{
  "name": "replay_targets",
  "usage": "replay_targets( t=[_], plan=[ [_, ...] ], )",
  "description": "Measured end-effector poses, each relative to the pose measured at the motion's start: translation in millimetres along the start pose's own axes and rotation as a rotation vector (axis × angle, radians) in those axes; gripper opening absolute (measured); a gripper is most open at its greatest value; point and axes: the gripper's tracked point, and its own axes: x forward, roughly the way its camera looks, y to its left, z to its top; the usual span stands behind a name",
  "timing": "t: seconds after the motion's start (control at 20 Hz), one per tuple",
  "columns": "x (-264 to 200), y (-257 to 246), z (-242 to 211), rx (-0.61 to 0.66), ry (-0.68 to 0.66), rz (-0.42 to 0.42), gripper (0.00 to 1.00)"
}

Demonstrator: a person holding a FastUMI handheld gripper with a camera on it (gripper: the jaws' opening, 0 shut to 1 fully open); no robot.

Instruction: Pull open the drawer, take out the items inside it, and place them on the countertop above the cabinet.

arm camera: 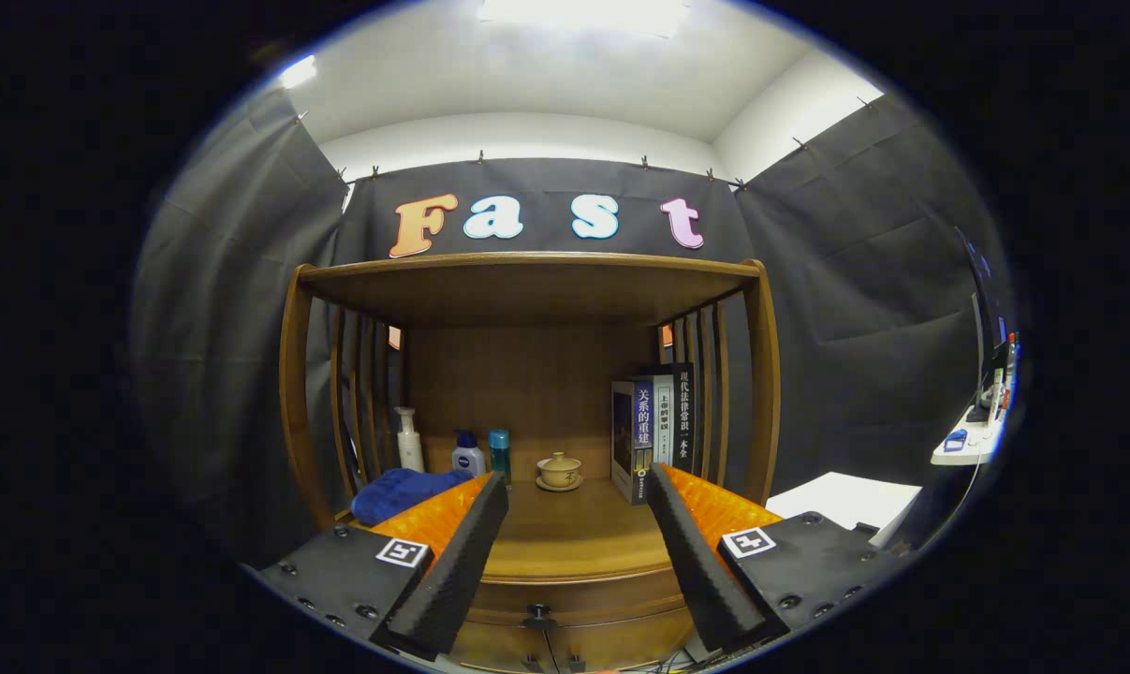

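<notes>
My gripper (pixel 576 487) stands open, its two fingers spread wide with nothing between them, a little in front of a wooden cabinet. The drawer front (pixel 574 599) lies low between the fingers, shut, with a small dark knob (pixel 538 614) at its middle. Above it runs the wooden countertop (pixel 574 534), which reaches back under a shelf roof. What lies inside the drawer is hidden.
At the back of the countertop stand a white pump bottle (pixel 409 440), a blue-capped bottle (pixel 468 455), a teal bottle (pixel 500 456) and a small lidded cup on a saucer (pixel 560 471). A blue cloth (pixel 401 493) lies at left, books (pixel 653 431) stand at right. Slatted wooden sides flank the shelf.
</notes>
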Motion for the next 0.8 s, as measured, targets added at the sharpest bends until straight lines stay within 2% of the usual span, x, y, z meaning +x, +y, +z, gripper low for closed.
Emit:
replay_targets(
  t=[0.4,0.8],
  plan=[
    [6.6,20.4,-41.6,0.026,0.026,0.049,0.98],
    [12.7,31.7,-122.1,0.024,0.117,0.078,0.98]
  ],
)
